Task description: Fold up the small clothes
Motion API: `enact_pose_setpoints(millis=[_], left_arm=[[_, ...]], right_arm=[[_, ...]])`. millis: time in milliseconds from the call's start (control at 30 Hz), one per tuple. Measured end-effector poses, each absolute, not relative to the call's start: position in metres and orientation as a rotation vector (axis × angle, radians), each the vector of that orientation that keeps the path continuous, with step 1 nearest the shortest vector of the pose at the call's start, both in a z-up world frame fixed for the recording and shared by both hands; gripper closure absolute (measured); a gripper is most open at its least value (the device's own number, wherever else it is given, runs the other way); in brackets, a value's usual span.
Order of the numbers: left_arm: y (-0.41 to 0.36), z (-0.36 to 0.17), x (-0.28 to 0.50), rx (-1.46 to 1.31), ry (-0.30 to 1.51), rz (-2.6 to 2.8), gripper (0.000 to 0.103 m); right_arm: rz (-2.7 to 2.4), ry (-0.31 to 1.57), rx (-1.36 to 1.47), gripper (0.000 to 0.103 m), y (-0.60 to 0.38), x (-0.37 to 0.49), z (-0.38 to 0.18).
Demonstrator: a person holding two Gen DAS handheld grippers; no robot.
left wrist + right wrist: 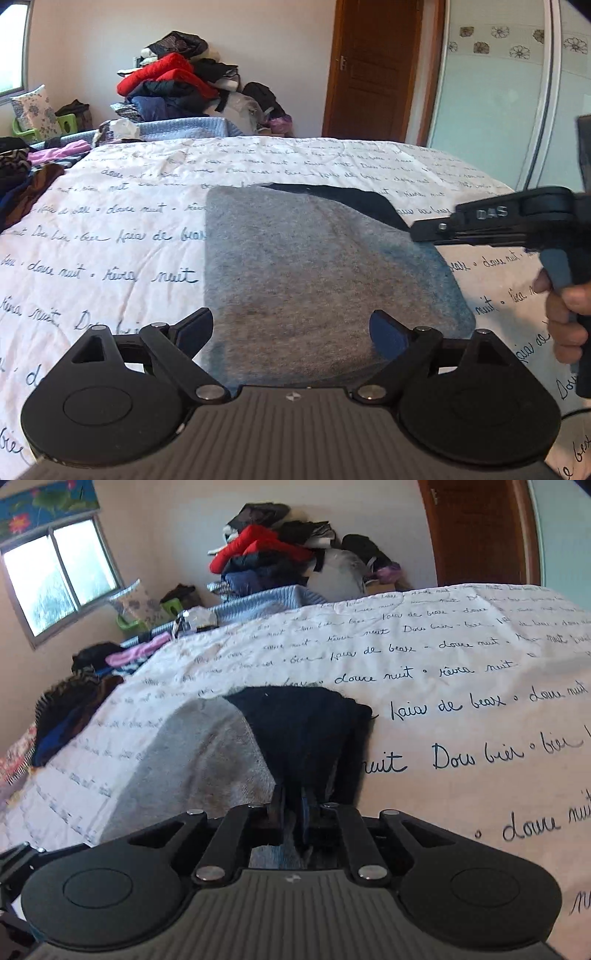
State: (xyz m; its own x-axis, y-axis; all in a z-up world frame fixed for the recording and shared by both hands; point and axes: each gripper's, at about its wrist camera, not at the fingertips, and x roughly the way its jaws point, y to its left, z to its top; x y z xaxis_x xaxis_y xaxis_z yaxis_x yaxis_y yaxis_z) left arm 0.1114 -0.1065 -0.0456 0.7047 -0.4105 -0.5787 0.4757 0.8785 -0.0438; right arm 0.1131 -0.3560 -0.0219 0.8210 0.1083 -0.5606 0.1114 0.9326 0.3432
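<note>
A grey garment (pixel 314 266) with a dark part (pixel 354 203) lies flat on the bed (pixel 110 229), on a white cover printed with script. The left gripper (pixel 291 332) hangs over the garment's near edge, its fingers (pixel 195 328) spread wide with nothing between them. The right gripper (pixel 293 805) reaches in from 3 o'clock in the left view; its fingers (pixel 306 812) are pinched on the dark part's edge, lifting that cloth off the bed. A hand (pixel 565 314) grips its handle. A clothes heap (pixel 177 85) sits past the bed at 11 o'clock, a door (pixel 376 66) at 1 o'clock.
</note>
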Motion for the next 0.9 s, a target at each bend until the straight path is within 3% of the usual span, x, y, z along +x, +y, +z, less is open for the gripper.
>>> enact_pose_setpoints(millis=[33, 67, 100, 133, 267, 367, 467, 600, 733, 800, 833, 867, 900], left_arm=[[-0.102, -0.045, 0.111, 0.101, 0.621, -0.483, 0.012], [-0.097, -0.043, 0.11, 0.091, 0.628, -0.473, 0.012], [-0.093, -0.044, 0.108, 0.086, 0.633, -0.464, 0.012], [-0.09, -0.043, 0.107, 0.085, 0.635, -0.455, 0.012], [-0.078, -0.041, 0.114, 0.047, 0.643, -0.483, 0.012], [-0.062, -0.039, 0.133, -0.052, 0.651, -0.534, 0.009], [-0.053, -0.05, 0.167, -0.159, 0.738, -0.61, 0.009], [-0.055, -0.081, 0.197, -0.259, 0.878, -0.713, 0.009], [-0.058, -0.091, 0.204, -0.323, 0.834, -0.768, 0.011], [-0.056, -0.092, 0.207, -0.354, 0.839, -0.767, 0.037], [-0.055, -0.093, 0.21, -0.345, 0.857, -0.747, 0.059], [-0.052, -0.094, 0.212, -0.348, 0.865, -0.74, 0.067], [-0.047, -0.094, 0.213, -0.369, 0.866, -0.75, 0.071]], right_arm=[[-0.005, 0.596, 0.373, 0.062, -0.352, 0.102, -0.018], [-0.003, 0.578, 0.367, 0.047, -0.348, 0.091, -0.016], [0.006, 0.554, 0.361, 0.024, -0.343, 0.08, -0.014], [0.016, 0.539, 0.349, 0.022, -0.338, 0.071, -0.013], [0.003, 0.552, 0.347, 0.023, -0.335, 0.057, -0.019], [0.021, 0.592, 0.494, 0.023, -0.36, 0.067, -0.035], [0.113, 0.643, 0.732, 0.023, -0.392, 0.083, -0.065], [0.229, 0.647, 0.845, 0.022, -0.402, 0.101, -0.09], [0.34, 0.643, 0.87, 0.022, -0.39, 0.125, -0.094], [0.352, 0.652, 0.842, 0.024, -0.381, 0.134, -0.093], [0.347, 0.665, 0.839, 0.037, -0.377, 0.137, -0.093], [0.339, 0.686, 0.845, 0.048, -0.376, 0.14, -0.094], [0.325, 0.708, 0.868, 0.072, -0.376, 0.143, -0.098]])
